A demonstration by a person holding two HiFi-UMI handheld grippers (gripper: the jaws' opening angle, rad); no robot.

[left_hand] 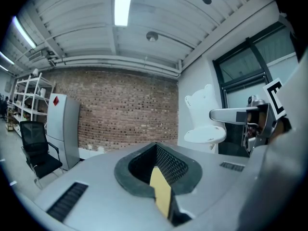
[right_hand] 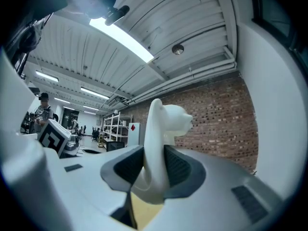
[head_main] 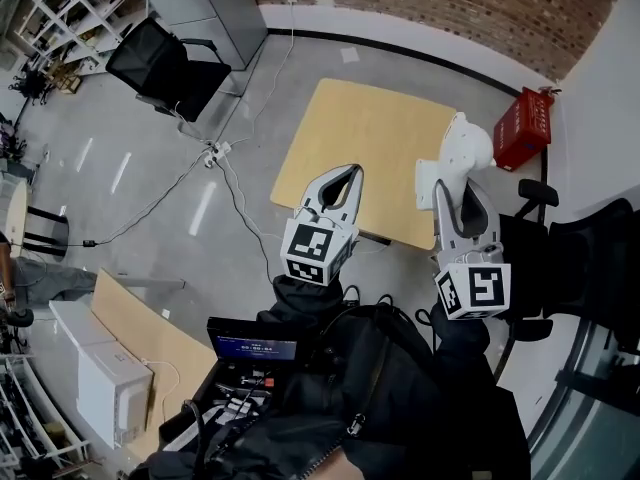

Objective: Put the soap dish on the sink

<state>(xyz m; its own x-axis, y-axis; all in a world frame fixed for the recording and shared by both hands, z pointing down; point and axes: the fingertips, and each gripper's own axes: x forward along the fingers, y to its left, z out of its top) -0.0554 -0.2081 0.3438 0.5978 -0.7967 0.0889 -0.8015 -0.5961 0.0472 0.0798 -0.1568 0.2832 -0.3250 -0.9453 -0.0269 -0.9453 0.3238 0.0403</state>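
Observation:
The soap dish (head_main: 463, 148) is a white moulded piece with a shallow bowl and a raised, shaped back. My right gripper (head_main: 456, 190) is shut on it and holds it level over the right edge of the wooden table (head_main: 360, 138). In the right gripper view the soap dish (right_hand: 161, 138) stands upright between the dark pads. From the left gripper view the soap dish (left_hand: 204, 126) shows at the right, held by the right gripper (left_hand: 226, 115). My left gripper (head_main: 350, 171) hangs over the table's near edge, shut, with nothing in it. No sink shows in any view.
A red box (head_main: 522, 128) lies on the floor right of the table. Black office chairs stand at the far left (head_main: 165, 68) and at the right (head_main: 590, 258). Cables and a power strip (head_main: 215, 153) run across the grey floor. An open case with a screen (head_main: 250, 348) lies below me.

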